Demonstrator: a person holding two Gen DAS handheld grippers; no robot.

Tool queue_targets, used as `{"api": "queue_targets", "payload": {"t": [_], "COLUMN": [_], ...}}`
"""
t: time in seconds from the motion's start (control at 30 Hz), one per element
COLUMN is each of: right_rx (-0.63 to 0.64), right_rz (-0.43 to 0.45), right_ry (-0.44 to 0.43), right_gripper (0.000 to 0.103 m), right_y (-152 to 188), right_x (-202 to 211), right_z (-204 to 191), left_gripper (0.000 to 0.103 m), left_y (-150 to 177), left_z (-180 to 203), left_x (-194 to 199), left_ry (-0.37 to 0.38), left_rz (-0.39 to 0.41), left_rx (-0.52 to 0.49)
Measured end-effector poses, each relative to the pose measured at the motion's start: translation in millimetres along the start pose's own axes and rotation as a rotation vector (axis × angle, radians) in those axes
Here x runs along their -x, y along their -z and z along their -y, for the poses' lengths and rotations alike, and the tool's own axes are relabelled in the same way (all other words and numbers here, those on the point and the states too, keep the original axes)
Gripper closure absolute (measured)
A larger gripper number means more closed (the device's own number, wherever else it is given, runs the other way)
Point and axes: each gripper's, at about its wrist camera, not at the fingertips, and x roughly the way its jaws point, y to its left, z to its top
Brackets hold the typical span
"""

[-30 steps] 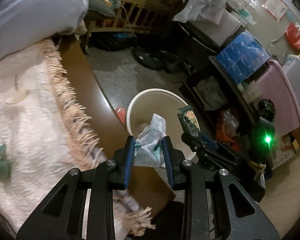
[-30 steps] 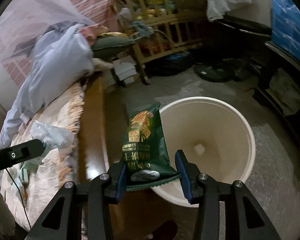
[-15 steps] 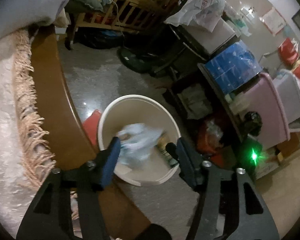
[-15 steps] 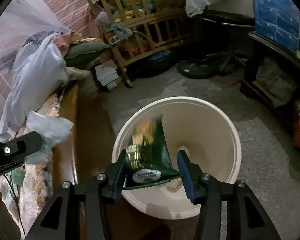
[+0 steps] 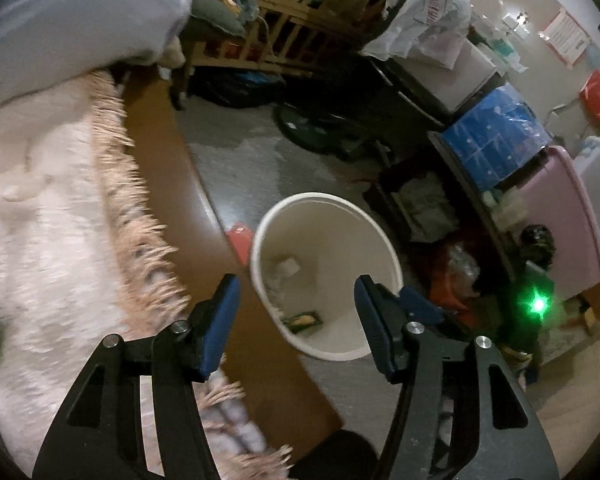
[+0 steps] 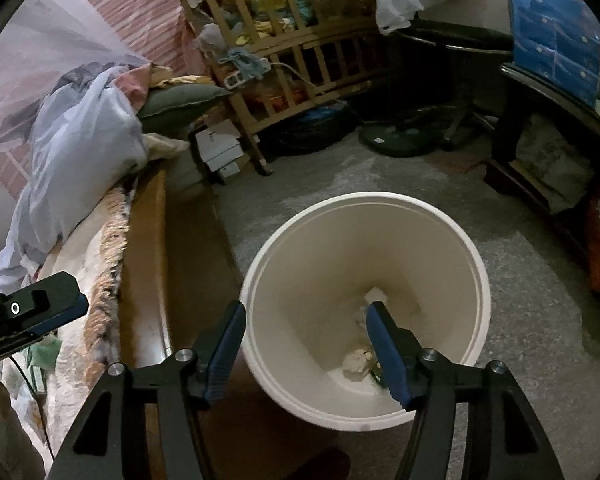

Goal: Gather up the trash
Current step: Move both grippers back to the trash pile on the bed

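trash: green packet (image 5: 302, 321) and crumpled paper (image 6: 358, 360) in white bin (image 6: 476, 264), below fingers
left gripper (image 5: 296, 304): fingers apart, empty
right gripper (image 6: 306, 330): fingers opening, empty

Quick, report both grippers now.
Left gripper: open, holding nothing, above the white bin.
Right gripper: jaws opening, nothing between them, over the bin.
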Motion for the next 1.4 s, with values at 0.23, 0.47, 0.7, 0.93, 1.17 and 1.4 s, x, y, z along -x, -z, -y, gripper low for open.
{"api": "queue_targets", "payload": {"t": [0.23, 0.47, 0.7, 0.93, 1.17, 1.4], "right_rx": [0.061, 0.128, 0.207, 0.310, 0.418, 0.500], "right_rz": [-0.003, -0.017, -0.044, -0.096, -0.134, -0.153], "right_ry": [-0.025, -0.086, -0.181, -0.277, -0.339, -0.371], "right_gripper": [0.043, 0.043, 0.042, 0.042, 0.038, 0.035], "right_y": [7, 16, 32, 54, 75, 86], "right_x": [10, 15, 16, 11, 3, -2], "right_z": [-32, -76, -134, -200, -258, -298], "left_gripper": [0.045, 0.045, 0.045, 0.045, 0.045, 0.045], "left_y": [21, 43, 69, 91, 109, 128], "left_z": [-23, -51, -89, -139, -185, -229], "left_x": [36, 78, 128, 177, 210, 236], "left_ry": [-0.136, -0.235, -0.308, -0.377, -0.449, -0.457], "left_rz": [0.046, 0.080, 0.102, 0.134, 0.162, 0.174], "left_rx": [-0.011, -0.007, 0.016, 0.093, 0.175, 0.226]}}
